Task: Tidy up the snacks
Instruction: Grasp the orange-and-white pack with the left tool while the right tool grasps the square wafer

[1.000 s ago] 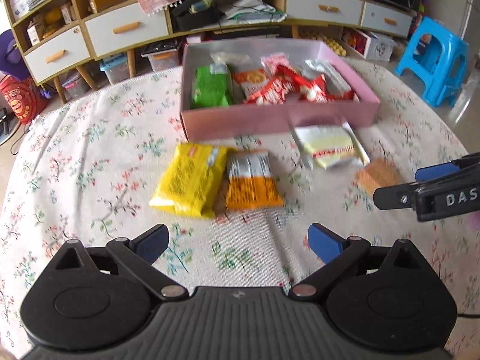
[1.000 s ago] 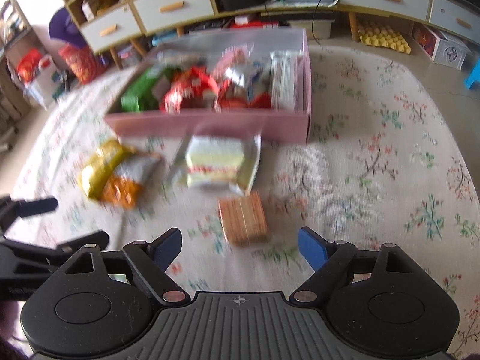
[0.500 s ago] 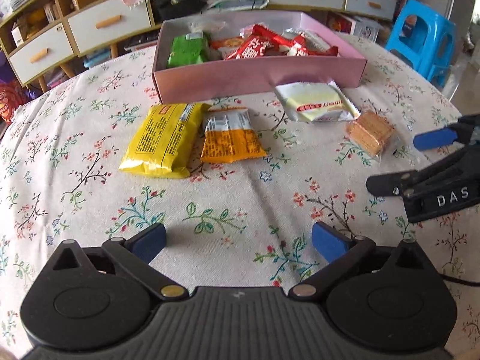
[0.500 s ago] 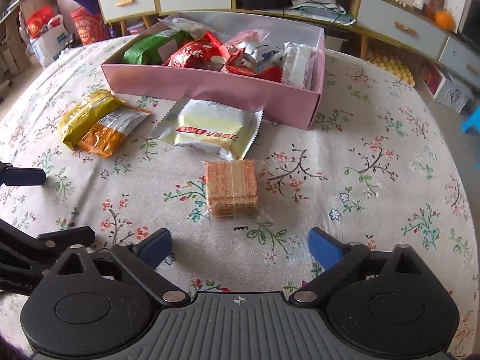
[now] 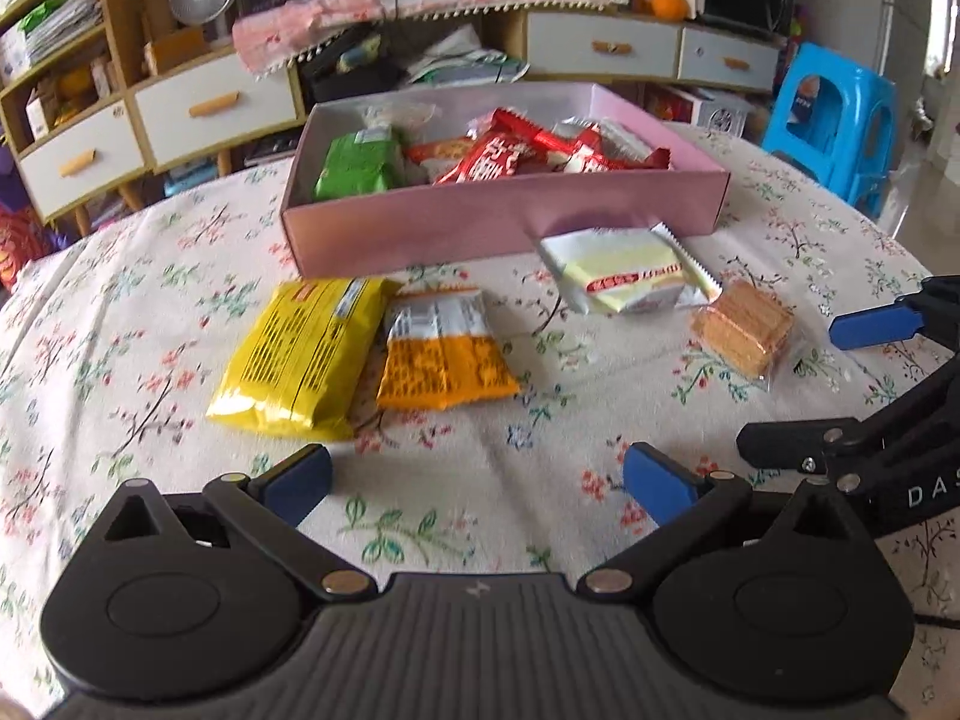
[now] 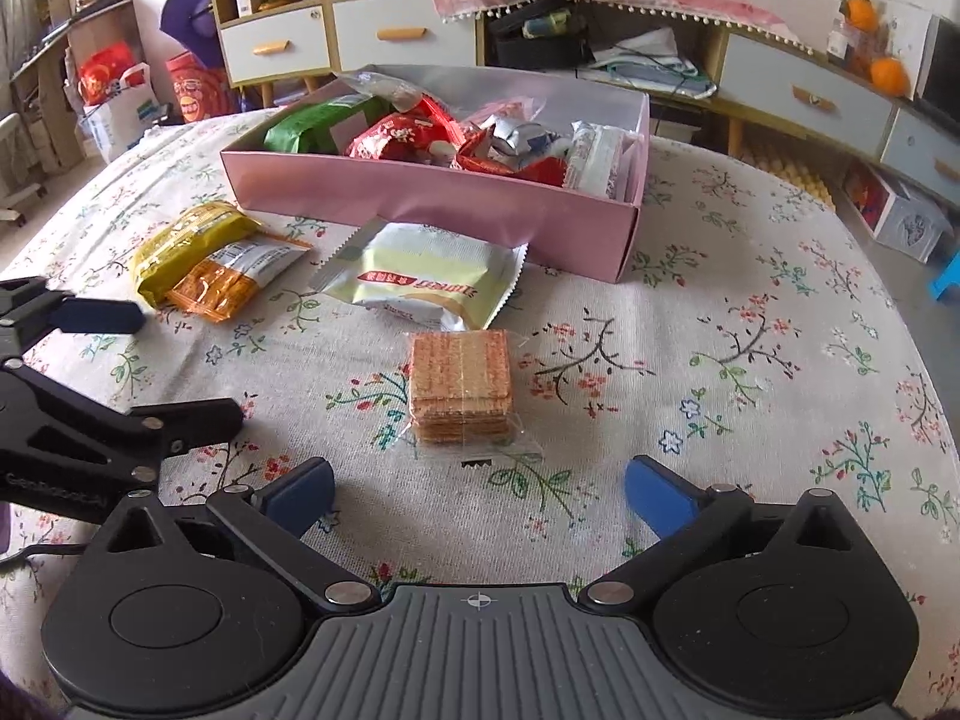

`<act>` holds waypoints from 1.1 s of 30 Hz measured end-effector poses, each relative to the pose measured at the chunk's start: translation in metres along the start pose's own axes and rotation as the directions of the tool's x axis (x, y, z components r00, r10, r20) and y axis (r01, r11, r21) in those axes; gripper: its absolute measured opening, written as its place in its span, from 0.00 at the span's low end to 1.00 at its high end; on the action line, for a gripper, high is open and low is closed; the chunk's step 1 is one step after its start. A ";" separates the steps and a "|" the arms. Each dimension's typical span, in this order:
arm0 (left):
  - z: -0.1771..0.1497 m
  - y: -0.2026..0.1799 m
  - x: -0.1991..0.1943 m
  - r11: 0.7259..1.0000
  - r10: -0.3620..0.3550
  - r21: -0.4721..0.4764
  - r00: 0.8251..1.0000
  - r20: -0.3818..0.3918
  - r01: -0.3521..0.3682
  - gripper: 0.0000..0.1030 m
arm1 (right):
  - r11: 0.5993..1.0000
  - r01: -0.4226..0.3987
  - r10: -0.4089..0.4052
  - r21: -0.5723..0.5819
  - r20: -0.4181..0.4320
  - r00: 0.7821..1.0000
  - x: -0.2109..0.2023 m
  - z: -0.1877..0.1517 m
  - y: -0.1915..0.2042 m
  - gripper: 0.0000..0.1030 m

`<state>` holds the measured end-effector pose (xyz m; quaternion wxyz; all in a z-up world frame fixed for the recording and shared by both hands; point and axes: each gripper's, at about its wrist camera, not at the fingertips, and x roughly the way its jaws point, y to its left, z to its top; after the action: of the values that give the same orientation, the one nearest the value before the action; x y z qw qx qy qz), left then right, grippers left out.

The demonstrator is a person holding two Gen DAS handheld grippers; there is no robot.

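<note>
Right wrist view: right gripper (image 6: 477,495) spread wide and empty, just short of the wafer pack (image 6: 461,383) on the surface.
Its slippery wrapper could slide away if the jaws close off-centre; left gripper (image 5: 477,477) also released.

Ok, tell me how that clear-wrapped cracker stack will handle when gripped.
The cracker stack looks rigid but brittle, so a hard squeeze may crack it. Its clear film looks loose and glossy, so it may slip. Probably light.
</note>
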<state>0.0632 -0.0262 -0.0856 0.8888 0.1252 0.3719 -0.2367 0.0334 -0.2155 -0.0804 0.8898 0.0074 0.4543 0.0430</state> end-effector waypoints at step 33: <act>0.015 0.004 -0.002 0.991 0.084 -0.108 0.996 0.040 -0.079 0.44 | 0.997 -0.023 0.025 -0.071 0.023 0.999 0.005 0.014 0.004 0.80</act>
<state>0.0727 -0.0279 -0.0736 0.9111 0.0876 0.3588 -0.1830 0.0475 -0.2110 -0.0755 0.8944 -0.0181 0.4416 0.0694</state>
